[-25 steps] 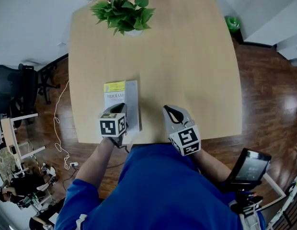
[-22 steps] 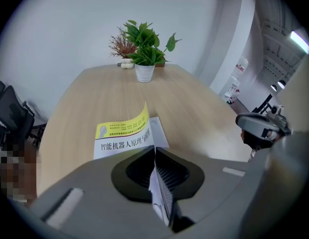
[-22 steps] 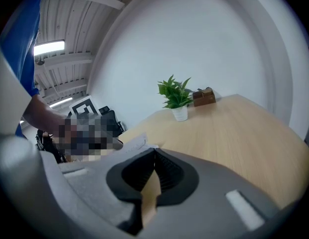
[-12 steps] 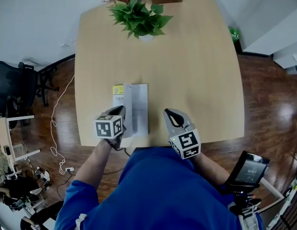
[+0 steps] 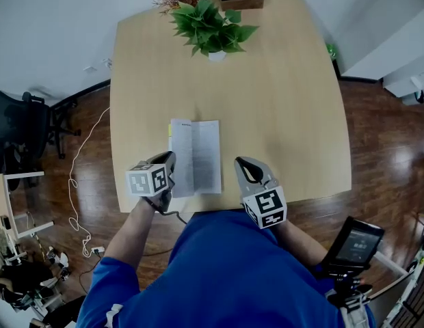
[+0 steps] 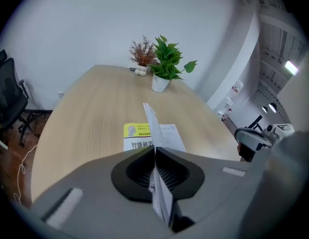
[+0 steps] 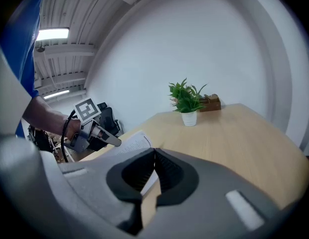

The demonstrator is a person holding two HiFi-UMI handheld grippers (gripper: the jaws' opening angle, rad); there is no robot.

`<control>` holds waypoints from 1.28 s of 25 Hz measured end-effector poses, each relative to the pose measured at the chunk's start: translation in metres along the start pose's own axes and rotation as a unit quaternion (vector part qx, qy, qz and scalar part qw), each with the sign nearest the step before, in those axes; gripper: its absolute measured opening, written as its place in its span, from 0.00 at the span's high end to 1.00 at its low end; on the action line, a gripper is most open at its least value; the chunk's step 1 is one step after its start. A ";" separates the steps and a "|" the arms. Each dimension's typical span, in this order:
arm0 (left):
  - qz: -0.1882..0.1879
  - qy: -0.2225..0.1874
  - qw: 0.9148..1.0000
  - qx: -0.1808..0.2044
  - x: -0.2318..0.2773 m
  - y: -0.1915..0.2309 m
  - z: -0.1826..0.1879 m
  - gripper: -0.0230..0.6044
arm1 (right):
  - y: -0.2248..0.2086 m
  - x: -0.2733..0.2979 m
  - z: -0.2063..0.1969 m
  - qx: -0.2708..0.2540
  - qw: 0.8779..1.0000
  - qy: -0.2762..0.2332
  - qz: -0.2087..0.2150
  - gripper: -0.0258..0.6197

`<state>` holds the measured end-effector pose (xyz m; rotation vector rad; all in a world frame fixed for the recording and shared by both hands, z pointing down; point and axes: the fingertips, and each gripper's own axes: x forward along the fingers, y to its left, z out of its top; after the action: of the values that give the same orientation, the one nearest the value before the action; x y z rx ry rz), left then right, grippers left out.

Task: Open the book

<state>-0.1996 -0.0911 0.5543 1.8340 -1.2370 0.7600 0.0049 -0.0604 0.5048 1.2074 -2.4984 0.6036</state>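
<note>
My left gripper (image 5: 171, 158) is clamped on a leaf of the book (image 5: 200, 154), which lies open well short of the plant (image 5: 210, 27). My right gripper (image 5: 241, 162), equally far from the plant, is closed and empty.

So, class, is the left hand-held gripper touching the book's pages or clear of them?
Touching. In the left gripper view the left hand-held gripper is shut on a few lifted pages of the book, the sheets running between its jaws.

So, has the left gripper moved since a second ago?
Yes. In the head view the left gripper, shut on pages of the book, has shifted left, toward the left edge of the table.
</note>
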 end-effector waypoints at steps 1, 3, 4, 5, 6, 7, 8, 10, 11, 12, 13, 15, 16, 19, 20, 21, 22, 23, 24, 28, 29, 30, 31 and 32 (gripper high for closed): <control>-0.003 -0.001 1.000 -0.003 -0.002 0.005 0.000 0.94 | 0.004 0.002 0.001 -0.001 1.000 -0.001 -0.003 0.96; -0.007 -0.002 1.000 -0.006 -0.009 0.015 -0.003 0.93 | 0.014 0.005 0.002 -0.005 1.000 -0.004 -0.008 0.96; -0.008 -0.002 1.000 -0.006 -0.010 0.020 -0.004 0.93 | 0.017 0.006 0.003 -0.007 1.000 -0.005 -0.011 0.96; -0.008 -0.002 1.000 -0.005 -0.010 0.023 -0.004 0.93 | 0.019 0.007 0.003 -0.008 1.000 -0.005 -0.012 0.96; -0.009 -0.002 1.000 -0.006 -0.009 0.025 -0.004 0.93 | 0.019 0.008 0.004 -0.008 1.000 -0.004 -0.013 0.96; -0.010 -0.002 1.000 -0.007 -0.008 0.027 -0.003 0.93 | 0.019 0.008 0.005 -0.008 1.000 -0.002 -0.014 0.96; -0.011 -0.002 1.000 -0.008 -0.008 0.028 -0.002 0.93 | 0.019 0.009 0.006 -0.008 1.000 -0.001 -0.015 0.96; -0.013 -0.003 1.000 -0.011 -0.008 0.033 0.000 0.93 | 0.020 0.012 0.008 -0.009 1.000 -0.002 -0.018 0.96; -0.013 -0.003 1.000 -0.012 -0.009 0.037 -0.001 0.93 | 0.023 0.013 0.008 -0.010 1.000 -0.002 -0.019 0.96; -0.013 -0.004 1.000 -0.013 -0.011 0.042 -0.003 0.93 | 0.027 0.014 0.008 -0.011 1.000 -0.002 -0.020 0.96; -0.014 -0.005 1.000 -0.015 -0.013 0.047 -0.005 0.93 | 0.031 0.014 0.006 -0.011 1.000 -0.001 -0.022 0.96; -0.015 -0.007 1.000 -0.018 -0.016 0.056 -0.009 0.93 | 0.039 0.016 0.004 -0.013 1.000 0.000 -0.024 0.96; -0.015 -0.007 1.000 -0.019 -0.016 0.060 -0.010 0.93 | 0.041 0.018 0.003 -0.015 1.000 0.000 -0.025 0.96; -0.015 -0.007 1.000 -0.024 -0.015 0.072 -0.013 0.93 | 0.046 0.023 0.002 -0.015 1.000 0.003 -0.027 0.96; -0.016 -0.006 0.999 -0.027 -0.015 0.075 -0.013 0.93 | 0.047 0.024 0.003 -0.015 1.000 0.003 -0.027 0.96; -0.016 -0.006 0.999 -0.029 -0.014 0.077 -0.013 0.93 | 0.047 0.025 0.004 -0.016 0.999 0.003 -0.028 0.96; -0.016 -0.005 0.999 -0.032 -0.014 0.080 -0.012 0.93 | 0.047 0.026 0.004 -0.016 0.999 0.005 -0.029 0.96; -0.014 -0.005 0.999 -0.034 -0.015 0.084 -0.012 0.93 | 0.048 0.027 0.005 -0.017 0.999 0.006 -0.029 0.96; -0.010 -0.005 0.999 -0.035 -0.016 0.090 -0.012 0.93 | 0.049 0.028 0.005 -0.017 0.999 0.008 -0.030 0.96; 0.006 -0.008 0.999 -0.037 -0.024 0.123 -0.020 0.93 | 0.068 0.035 0.002 -0.020 0.999 0.012 -0.036 0.96; 0.002 -0.008 0.999 -0.041 -0.024 0.126 -0.022 0.93 | 0.070 0.035 0.003 -0.020 0.999 0.011 -0.038 0.96; -0.003 -0.007 0.999 -0.044 -0.023 0.126 -0.023 0.93 | 0.071 0.036 0.004 -0.020 0.999 0.011 -0.039 0.96; -0.007 -0.007 0.999 -0.047 -0.022 0.126 -0.024 0.93 | 0.071 0.036 0.004 -0.021 0.999 0.012 -0.041 0.96; -0.008 -0.007 0.999 -0.049 -0.021 0.127 -0.024 0.93 | 0.071 0.037 0.003 -0.021 0.999 0.014 -0.041 0.96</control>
<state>-0.3266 -0.0886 0.5844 1.7699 -1.2444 0.6667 -0.0739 -0.0472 0.5014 1.2706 -2.4117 0.5410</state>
